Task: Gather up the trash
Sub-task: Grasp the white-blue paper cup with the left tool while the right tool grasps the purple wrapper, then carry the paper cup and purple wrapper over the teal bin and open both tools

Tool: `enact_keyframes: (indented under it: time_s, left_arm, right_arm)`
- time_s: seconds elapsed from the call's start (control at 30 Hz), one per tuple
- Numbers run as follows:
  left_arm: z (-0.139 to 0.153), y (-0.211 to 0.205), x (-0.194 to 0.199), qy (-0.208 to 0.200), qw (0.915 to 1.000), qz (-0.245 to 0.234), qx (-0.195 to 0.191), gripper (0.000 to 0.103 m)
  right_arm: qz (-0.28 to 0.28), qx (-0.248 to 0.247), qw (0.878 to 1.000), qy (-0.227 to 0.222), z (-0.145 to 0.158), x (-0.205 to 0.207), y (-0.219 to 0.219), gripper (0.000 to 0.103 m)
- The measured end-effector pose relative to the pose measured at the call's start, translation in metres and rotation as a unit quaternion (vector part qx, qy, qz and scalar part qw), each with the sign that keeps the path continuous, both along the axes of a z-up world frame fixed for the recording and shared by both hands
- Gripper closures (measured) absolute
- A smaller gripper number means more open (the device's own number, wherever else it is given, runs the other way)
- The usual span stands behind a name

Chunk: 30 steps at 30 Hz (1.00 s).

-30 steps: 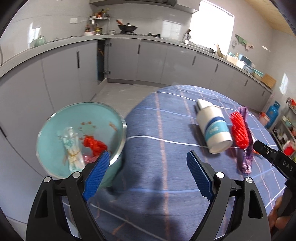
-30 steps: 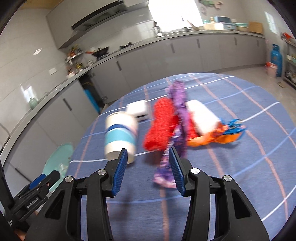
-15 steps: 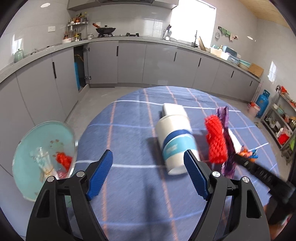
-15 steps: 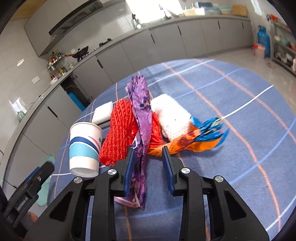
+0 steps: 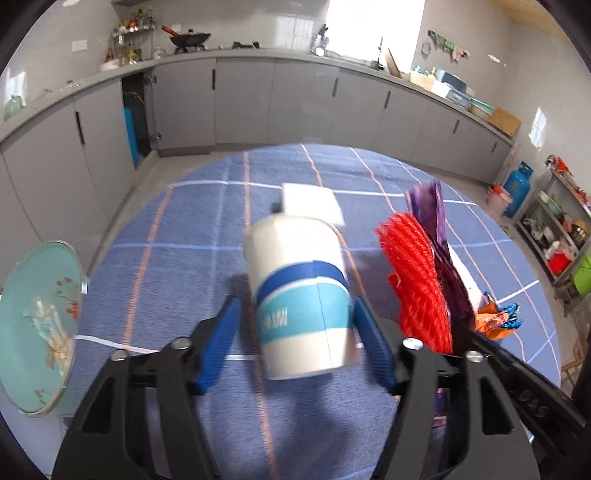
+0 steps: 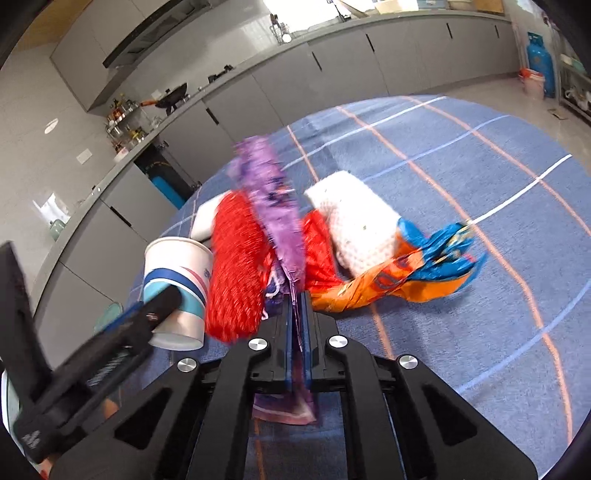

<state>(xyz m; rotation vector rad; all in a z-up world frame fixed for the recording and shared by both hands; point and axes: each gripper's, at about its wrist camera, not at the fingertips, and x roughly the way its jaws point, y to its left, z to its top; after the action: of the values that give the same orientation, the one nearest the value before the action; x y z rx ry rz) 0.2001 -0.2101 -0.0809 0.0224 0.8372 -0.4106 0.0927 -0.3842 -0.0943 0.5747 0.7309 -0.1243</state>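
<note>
Purple wrapper (image 6: 275, 206) in right claw (image 6: 298, 306)

Bright daylight floods both my views from a far window (image 5: 373, 27), which is blown out to pure white. Glare streaks the glossy wall tiles (image 6: 55, 206) at left. Under the left tool (image 5: 295, 332) I see a soft, dark shadow on the desk (image 5: 184, 221). The cup (image 5: 301, 295) is smeared with motion blur, its lettering unreadable; in the right view the red net (image 6: 236, 266) and purple wrapper (image 6: 273, 199) blur too. Fisheye distortion bends the cabinets (image 5: 258, 99) and the edges fall off into black corners.
</note>
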Motion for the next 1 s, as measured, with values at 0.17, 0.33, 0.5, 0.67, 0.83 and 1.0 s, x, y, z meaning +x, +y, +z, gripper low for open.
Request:
enact_keyframes:
  time_s: [0.17, 0.33, 0.5, 0.67, 0.83, 1.0]
  left_arm:
    - [-0.002, -0.001, -0.003, -0.01, 0.9999, -0.003, 0.001, 0.05]
    - [0.004, 0.017, -0.015, -0.019, 0.9998, 0.0, -0.01, 0.05]
    - [0.018, 0.04, -0.036, -0.041, 0.9991, 0.005, -0.012, 0.05]
    - [0.025, 0.067, -0.052, -0.048, 0.9986, 0.02, -0.013, 0.05]
    - [0.03, 0.091, -0.061, -0.056, 0.9977, 0.034, -0.016, 0.05]
    - [0.03, 0.115, -0.064, -0.05, 0.9971, 0.052, -0.025, 0.05]
  right_arm:
    - [-0.013, -0.006, 0.999, -0.03, 0.018, -0.021, -0.006, 0.098]
    - [-0.023, -0.015, 0.998, -0.047, 0.028, -0.033, -0.004, 0.098]
    - [-0.019, -0.021, 0.998, -0.054, 0.034, -0.039, 0.009, 0.098]
    - [0.004, -0.036, 0.997, -0.065, 0.045, -0.042, 0.031, 0.098]
    - [0.023, -0.044, 0.997, -0.066, 0.049, -0.038, 0.049, 0.098]
    - [0.048, -0.054, 0.995, -0.065, 0.052, -0.034, 0.072, 0.098]
